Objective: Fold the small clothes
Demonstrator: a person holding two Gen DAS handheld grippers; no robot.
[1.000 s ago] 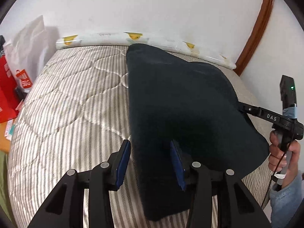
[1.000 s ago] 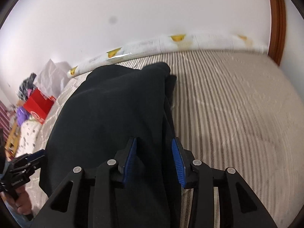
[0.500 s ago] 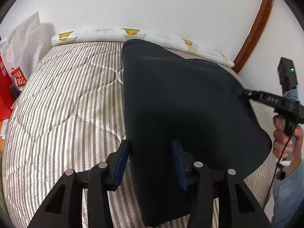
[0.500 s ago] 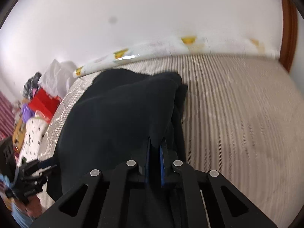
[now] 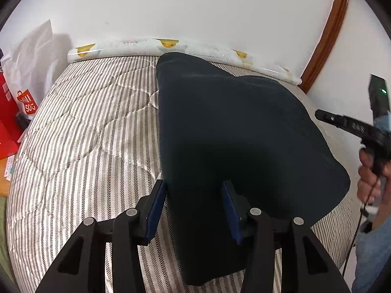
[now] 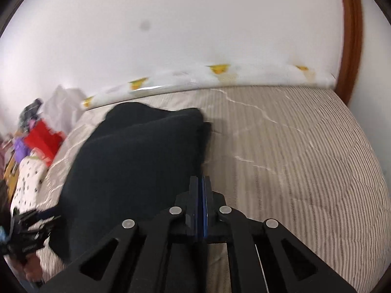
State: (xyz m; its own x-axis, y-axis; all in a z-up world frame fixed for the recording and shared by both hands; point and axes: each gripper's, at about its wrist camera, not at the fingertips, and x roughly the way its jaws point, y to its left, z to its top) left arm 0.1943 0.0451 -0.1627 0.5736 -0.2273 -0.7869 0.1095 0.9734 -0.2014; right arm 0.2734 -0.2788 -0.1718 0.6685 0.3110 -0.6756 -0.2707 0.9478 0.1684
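Note:
A dark navy garment [image 5: 232, 122] lies folded on the striped quilted bed [image 5: 85, 134]. My left gripper [image 5: 193, 185] hovers over its near left edge. The jaws stand apart, one blue pad [image 5: 156, 207] just outside the edge and the other over the cloth, neither pressing. In the right wrist view the garment [image 6: 136, 158] fills the left half. My right gripper [image 6: 201, 178] is shut, its pads pinching the garment's near right edge. From the left wrist view the right gripper [image 5: 320, 116] meets the cloth's right edge, held by a hand [image 5: 371, 178].
A rolled white mat with yellow prints [image 5: 146, 46] lies along the wall at the bed's far edge. A red bag [image 5: 7, 122] and a white plastic bag [image 5: 31, 56] stand left of the bed. A wooden door frame [image 5: 325, 34] is at the right.
The right gripper's jaws went from open around the garment's edge to shut on it, then rose a little. The left gripper kept its place with jaws apart.

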